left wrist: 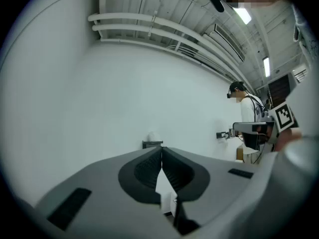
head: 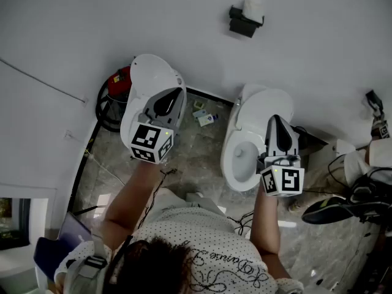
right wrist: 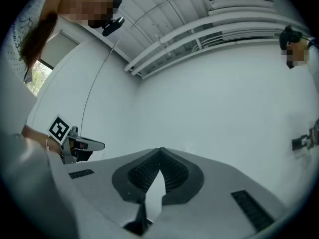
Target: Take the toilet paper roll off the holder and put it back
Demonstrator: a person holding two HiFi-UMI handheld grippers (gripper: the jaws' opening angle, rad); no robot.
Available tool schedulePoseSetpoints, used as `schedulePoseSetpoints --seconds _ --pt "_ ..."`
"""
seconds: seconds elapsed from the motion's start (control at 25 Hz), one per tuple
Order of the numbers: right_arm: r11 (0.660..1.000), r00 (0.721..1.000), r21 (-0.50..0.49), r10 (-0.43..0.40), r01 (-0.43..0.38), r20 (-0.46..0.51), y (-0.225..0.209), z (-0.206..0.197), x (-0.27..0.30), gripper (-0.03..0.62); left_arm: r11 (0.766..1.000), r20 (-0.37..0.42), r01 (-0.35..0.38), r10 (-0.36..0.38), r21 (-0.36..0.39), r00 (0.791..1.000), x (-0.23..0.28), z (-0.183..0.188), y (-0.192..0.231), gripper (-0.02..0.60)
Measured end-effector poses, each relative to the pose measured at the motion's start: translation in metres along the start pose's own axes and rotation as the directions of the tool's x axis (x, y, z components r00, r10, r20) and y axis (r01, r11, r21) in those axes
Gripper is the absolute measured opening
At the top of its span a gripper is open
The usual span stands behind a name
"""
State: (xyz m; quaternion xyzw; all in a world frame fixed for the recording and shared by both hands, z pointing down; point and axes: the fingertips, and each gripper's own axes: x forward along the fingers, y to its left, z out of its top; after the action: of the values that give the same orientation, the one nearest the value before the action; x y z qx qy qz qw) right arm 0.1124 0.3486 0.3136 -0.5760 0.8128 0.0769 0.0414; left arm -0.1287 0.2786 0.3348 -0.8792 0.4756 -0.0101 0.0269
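Note:
A white toilet paper roll (head: 253,8) sits on a black holder (head: 241,23) fixed to the white wall, far ahead of both grippers. In the left gripper view the roll (left wrist: 153,135) and holder (left wrist: 152,144) show small just above the jaw tips. My left gripper (head: 177,92) (left wrist: 161,151) is shut and empty, held up over the floor left of the toilet. My right gripper (head: 276,119) (right wrist: 160,152) is also shut and empty, above the toilet, and its own view faces bare wall.
A white toilet (head: 251,141) stands below the right gripper. A red object with a black hose (head: 113,94) lies at the wall's foot on the left. Small items (head: 205,116) lie on the marble floor. Another person (left wrist: 247,108) stands to the right, with shoes (head: 343,207) nearby.

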Motion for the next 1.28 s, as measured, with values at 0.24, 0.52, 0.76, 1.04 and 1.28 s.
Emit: schedulePoseSetpoints --seconds 0.24,0.52,0.76,1.04,1.28 --pt "1.000 1.000 0.024 -0.016 0.016 0.013 -0.012 0.001 -0.001 0.012 1.000 0.006 0.004 -0.004 -0.006 1.000 0.006 0.005 -0.012 0.003" --pt "0.998 0.999 0.062 -0.006 0.004 0.031 -0.020 0.005 0.001 0.028 1.000 0.008 0.017 -0.017 -0.022 1.000 0.012 0.010 -0.021 0.005" --pt "0.995 0.998 0.085 0.059 -0.060 0.012 -0.020 0.001 0.007 0.135 0.999 0.004 0.007 -0.007 -0.047 1.000 0.016 0.012 -0.027 0.124" --pt "0.992 0.997 0.102 0.074 -0.076 0.024 -0.024 -0.002 0.019 0.244 0.998 0.022 -0.024 0.025 -0.065 0.999 0.028 0.018 -0.020 0.291" --pt "0.992 0.997 0.102 0.078 -0.079 0.010 -0.028 -0.011 0.052 0.306 0.999 0.002 -0.010 0.010 -0.052 1.000 0.058 0.011 -0.003 0.333"
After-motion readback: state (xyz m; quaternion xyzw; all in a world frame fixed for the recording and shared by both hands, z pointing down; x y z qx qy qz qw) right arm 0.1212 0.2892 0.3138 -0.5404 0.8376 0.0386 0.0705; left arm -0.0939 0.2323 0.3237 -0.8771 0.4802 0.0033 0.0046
